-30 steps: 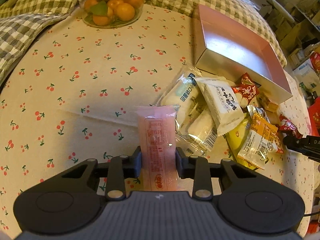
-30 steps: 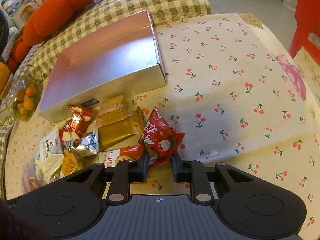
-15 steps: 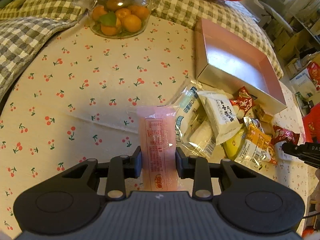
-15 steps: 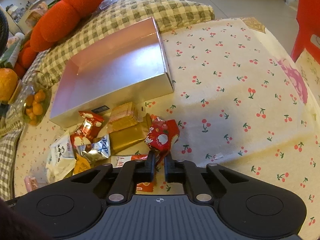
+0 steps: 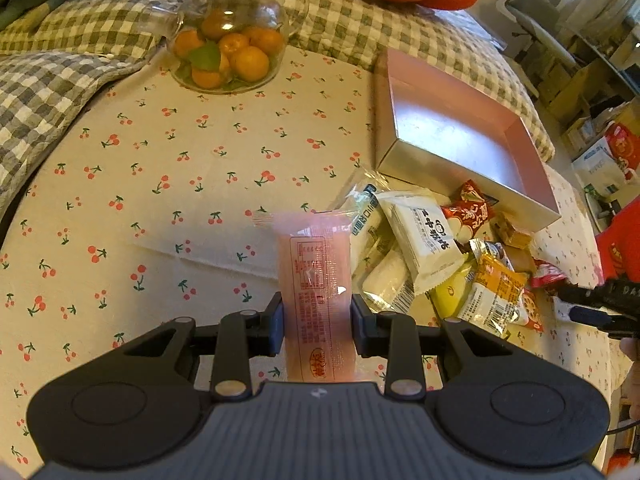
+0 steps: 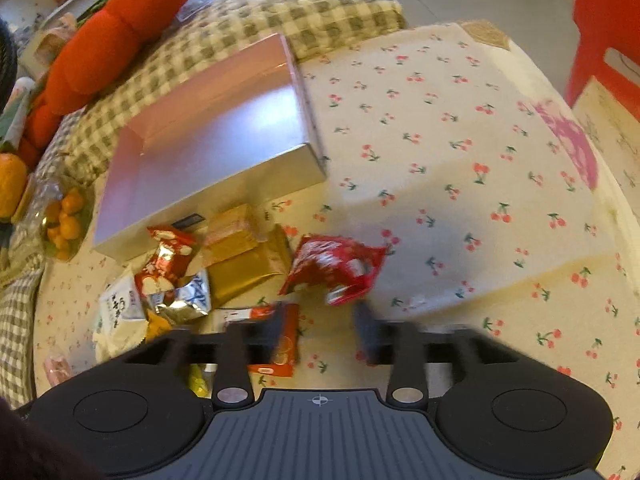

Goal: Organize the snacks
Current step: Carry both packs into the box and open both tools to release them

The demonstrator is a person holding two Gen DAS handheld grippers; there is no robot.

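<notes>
Left gripper (image 5: 317, 326): jaws clamped on pink snack packet (image 5: 316, 276), lifted over cherry-print tabletop (image 5: 160, 184). Right gripper (image 6: 320, 330): jaws spread apart, red snack bag (image 6: 332, 266) loose just beyond, near pink box (image 6: 208, 148).

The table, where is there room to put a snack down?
The pink box holds nothing. Bare cloth lies between the fruit jar and the pink snack in the left tool. It is crowded in the snack pile below the box.
</notes>
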